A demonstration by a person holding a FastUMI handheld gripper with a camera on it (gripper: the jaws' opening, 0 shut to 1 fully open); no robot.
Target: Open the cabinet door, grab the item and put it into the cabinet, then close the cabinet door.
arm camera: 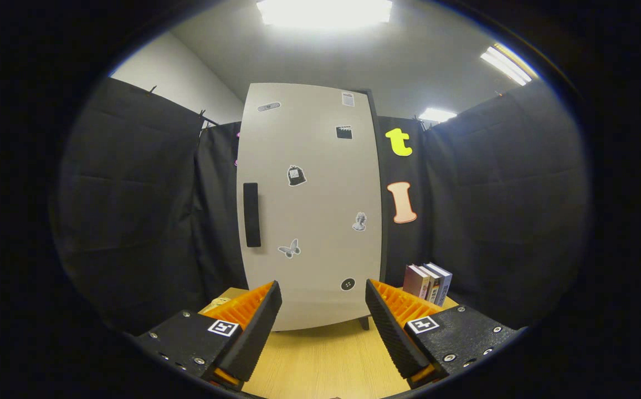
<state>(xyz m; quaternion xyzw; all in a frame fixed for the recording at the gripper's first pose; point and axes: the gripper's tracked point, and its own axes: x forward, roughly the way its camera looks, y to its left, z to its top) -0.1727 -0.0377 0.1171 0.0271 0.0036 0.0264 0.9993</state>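
Gripper view: jaws [323,299] apart, empty, facing sticker-covered cabinet door [309,205].

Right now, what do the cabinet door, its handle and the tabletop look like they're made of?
Cabinet door: smooth, matte, pale panel, likely painted or laminated board. Handle: matte black bar, plastic or coated metal; can't tell. Tabletop: light wood grain, probably laminate. The gripper is open, facing the door.

The tall pale-grey cabinet door [309,205] looks smooth and matt, dotted with flat paper-like stickers, and its black oblong handle [251,214] has a dull finish. The light wood-grain surface [326,360] shows a soft sheen. The tongs [323,302] stand apart, nothing between them — their inner faces are ribbed plastic. Black cloth walls [132,210] hang creased and matt.
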